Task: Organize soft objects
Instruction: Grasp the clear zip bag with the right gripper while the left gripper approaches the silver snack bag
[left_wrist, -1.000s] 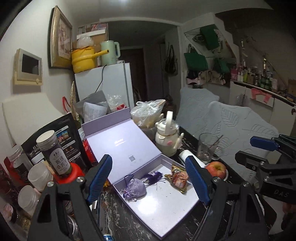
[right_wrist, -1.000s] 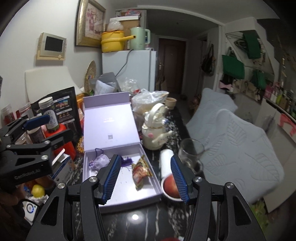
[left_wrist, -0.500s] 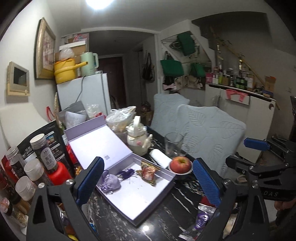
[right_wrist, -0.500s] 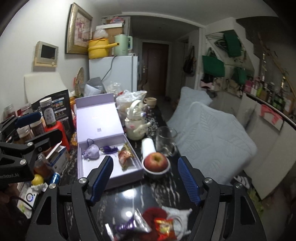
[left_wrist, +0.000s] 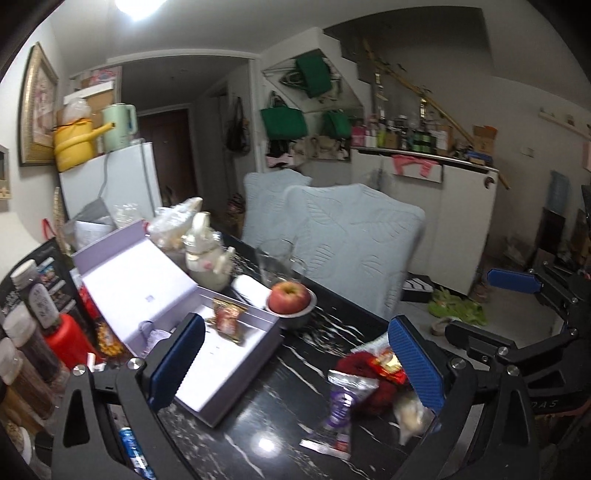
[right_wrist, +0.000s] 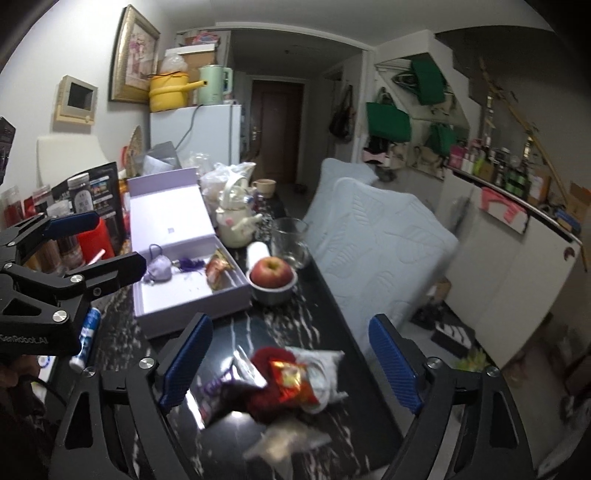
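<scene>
An open lilac box (left_wrist: 229, 369) (right_wrist: 173, 295) lies on the black marble table. In it are a purple sachet (right_wrist: 159, 267) and a red-orange snack packet (left_wrist: 228, 317) (right_wrist: 216, 267). Nearer me is a loose pile: a red fuzzy thing (right_wrist: 264, 356), a red packet (left_wrist: 388, 365) (right_wrist: 293, 380), a purple foil packet (left_wrist: 341, 402) and a white bag (right_wrist: 321, 365). My left gripper (left_wrist: 295, 362) (right_wrist: 92, 245) is open wide over the box's near corner, with nothing in it. My right gripper (right_wrist: 291, 360) (left_wrist: 491, 306) hovers over the pile, its jaws opening, with no pad touching anything.
An apple in a small metal bowl (left_wrist: 289, 297), a glass mug (left_wrist: 279, 258) and a cream teapot (left_wrist: 207, 258) stand just right of the box. Jars and a red-capped bottle (left_wrist: 70, 339) crowd the left edge. Two quilted chair backs (left_wrist: 354, 240) line the table's right side.
Both grippers have drawn back from the box toward the near end of the table. The pile of packets has come into view, and both pairs of jaws have spread wider.
</scene>
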